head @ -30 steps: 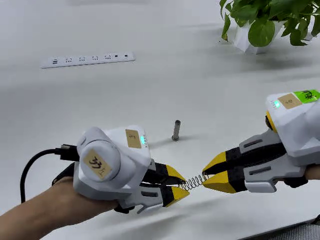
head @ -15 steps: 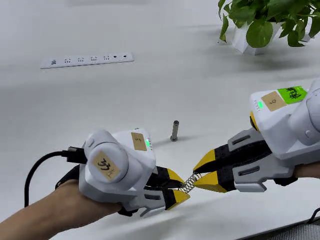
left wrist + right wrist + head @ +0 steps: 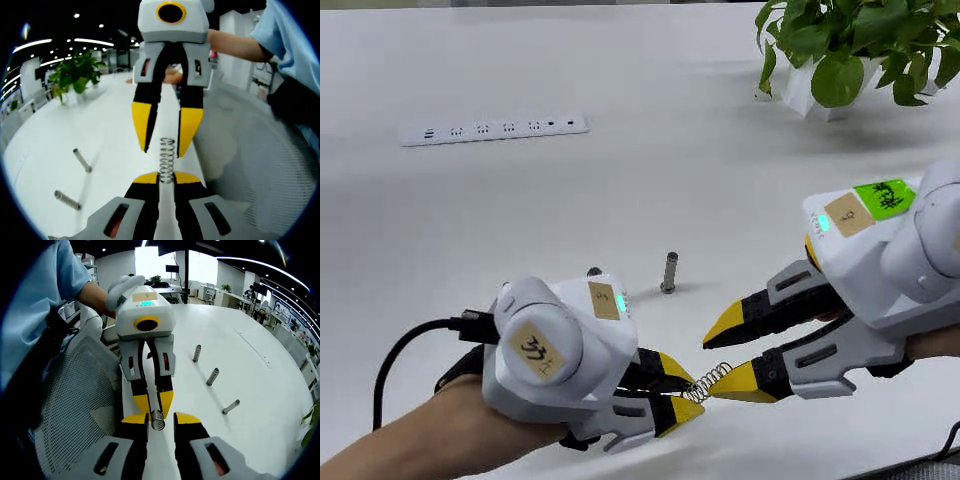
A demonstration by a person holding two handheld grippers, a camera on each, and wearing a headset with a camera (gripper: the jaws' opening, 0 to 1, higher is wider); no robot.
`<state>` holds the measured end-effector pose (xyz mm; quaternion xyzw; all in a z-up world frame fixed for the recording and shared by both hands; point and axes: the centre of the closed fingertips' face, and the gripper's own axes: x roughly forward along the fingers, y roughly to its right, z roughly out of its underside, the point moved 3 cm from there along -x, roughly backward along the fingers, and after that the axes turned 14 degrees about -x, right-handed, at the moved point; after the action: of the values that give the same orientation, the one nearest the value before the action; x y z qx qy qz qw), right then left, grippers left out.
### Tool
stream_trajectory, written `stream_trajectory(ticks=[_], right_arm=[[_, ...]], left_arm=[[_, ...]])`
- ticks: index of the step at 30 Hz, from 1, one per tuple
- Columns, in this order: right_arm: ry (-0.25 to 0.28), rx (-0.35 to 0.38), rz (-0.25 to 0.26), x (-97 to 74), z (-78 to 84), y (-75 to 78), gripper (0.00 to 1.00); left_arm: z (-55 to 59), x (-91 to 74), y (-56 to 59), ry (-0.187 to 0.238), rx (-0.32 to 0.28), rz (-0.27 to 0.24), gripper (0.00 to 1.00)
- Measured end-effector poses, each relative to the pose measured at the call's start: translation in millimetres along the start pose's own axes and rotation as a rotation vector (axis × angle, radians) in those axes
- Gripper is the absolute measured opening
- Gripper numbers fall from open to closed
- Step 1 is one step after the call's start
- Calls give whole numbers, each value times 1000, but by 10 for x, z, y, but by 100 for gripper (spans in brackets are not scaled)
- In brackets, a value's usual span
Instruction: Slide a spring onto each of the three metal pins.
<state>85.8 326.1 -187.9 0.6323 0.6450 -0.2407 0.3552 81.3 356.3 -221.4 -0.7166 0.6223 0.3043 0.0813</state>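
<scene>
A small steel spring hangs just above the white table, with my left gripper shut on one end of it. My right gripper faces it, open, and its yellow tips straddle the spring's free end. In the left gripper view the spring rises from my shut jaws toward the open right gripper. The right gripper view looks down the spring's coil. A bare pin stands behind the grippers. Two pins carry springs; a third pin is bare.
A white power strip lies at the far left, and a potted plant stands at the far right. The table's front edge runs just below the right gripper. A black cable trails from the left gripper.
The right gripper's jaws have spread apart from the spring's end, where they were pinched together a second ago. The left gripper keeps its hold. Both grippers sit slightly closer together.
</scene>
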Motion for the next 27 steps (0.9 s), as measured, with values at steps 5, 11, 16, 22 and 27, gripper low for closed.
stream_trajectory(ticks=[5,11,16,22,27], right_arm=[[-33,-20,-34,68,34,-37,18],[-41,-29,-54,101,36,-49,15],[-45,-29,-62,114,44,-55,14],[-46,-30,-67,118,44,-62,13],[-46,-20,-77,114,44,-69,13]], left_arm=[[-14,8,4,7,-2,-2,9],[-26,13,6,14,-5,-1,9],[-35,17,10,19,-7,0,9],[-49,18,19,24,-2,0,9],[-48,15,30,30,-1,2,9]])
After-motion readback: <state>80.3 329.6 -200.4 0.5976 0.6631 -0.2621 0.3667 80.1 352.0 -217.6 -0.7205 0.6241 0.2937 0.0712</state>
